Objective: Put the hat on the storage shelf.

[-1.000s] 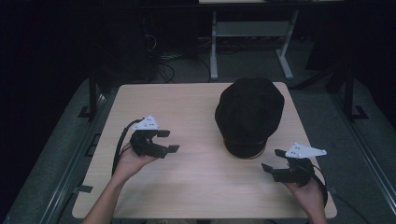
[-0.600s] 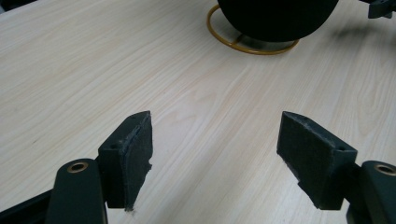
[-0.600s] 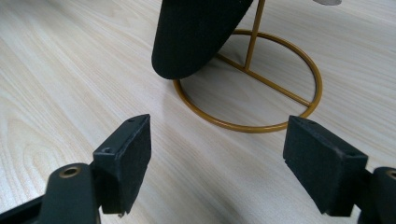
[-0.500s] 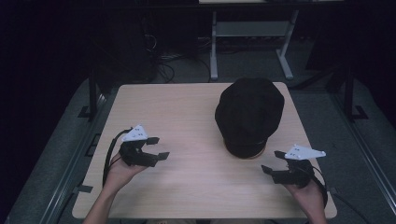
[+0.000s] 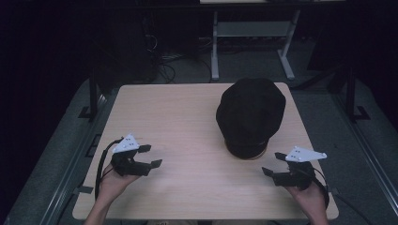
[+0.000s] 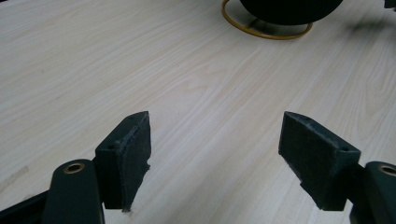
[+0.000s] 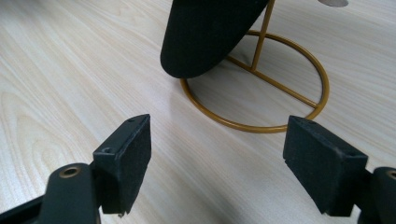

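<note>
Left tool [image 5: 152,156]: held low over the surface [image 5: 187,122] at about 8 o'clock, jaws spread wide, nothing between them. In the left gripper view the tool [image 6: 215,154] points across bare wood toward the hat, whose dark underside and yellow ring sit far off at the top edge. Well apart from the hat.

Centre: open wood grain, no other items on it.

Hat [image 5: 251,115]: black cap, sits at about 2 o'clock on the surface, resting on a wire stand. In the right gripper view the brim [image 7: 210,32] hangs tilted above a gold ring base [image 7: 254,127] with an upright post rising from a crossbar. Brim edge is clear of the surface.

Right tool [image 5: 277,164]: at about 5 o'clock, just beside the near edge of the hat, jaws spread, empty. In its own view the tool [image 7: 217,158] faces the ring base, with the brim up and to the left.

Judgement: step in hand looks like an approach to take the hat off its stand. To do it well, bring the right tool up to the brim edge, not the ring; pinch cloth only. Lift straight up off the post so the light stand does not tip or drag. The left tool could steady the ring base.
</note>
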